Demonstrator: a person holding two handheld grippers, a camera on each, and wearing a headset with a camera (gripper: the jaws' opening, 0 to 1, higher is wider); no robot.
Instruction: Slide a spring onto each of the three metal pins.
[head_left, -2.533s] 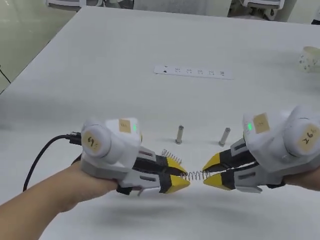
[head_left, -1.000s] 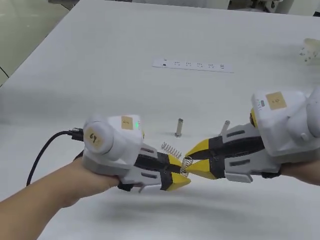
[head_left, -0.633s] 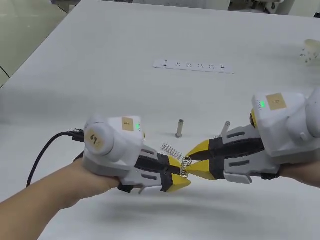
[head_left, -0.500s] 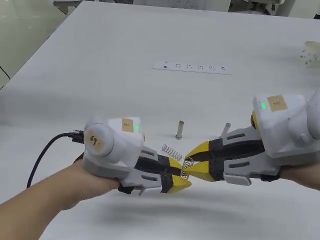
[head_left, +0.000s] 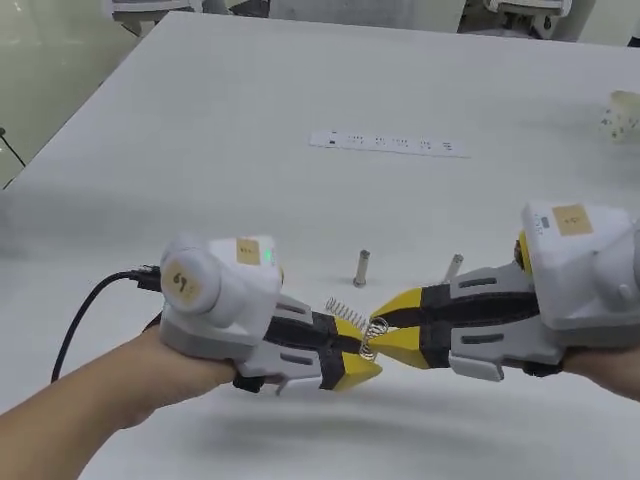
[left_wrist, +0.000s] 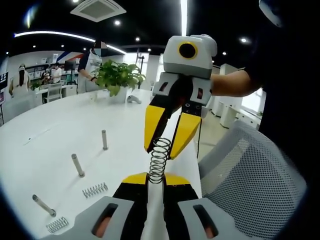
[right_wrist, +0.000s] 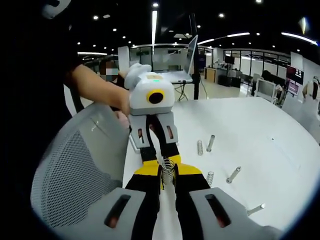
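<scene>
Head view: my left gripper (head_left: 366, 354) and right gripper (head_left: 377, 334) meet tip to tip above the table (head_left: 200, 150), a spring (head_left: 369, 336) bridging them, likely a handover for a better grip. Left gripper view: left jaws clamp its near end; right jaws pinch the far coils. Right gripper view: three pins (right_wrist: 210, 143) stand bare, loose springs (right_wrist: 200, 147) beside them.

Short coiled steel spring (head_left: 371, 330): lower end was hidden between the yellow tips of the left tongs (head_left: 360, 356). Whether the right tongs (head_left: 377, 332) pinched or merely flanked it could not be told.
Right-hand upright metal pin (head_left: 455, 265): base was hidden behind the right tongs.
Loose spring (head_left: 343, 309) on the white bench (head_left: 230, 150): near end was covered by the left tongs.
Pale cup (head_left: 623, 113): was cut off by the frame edge.
</scene>
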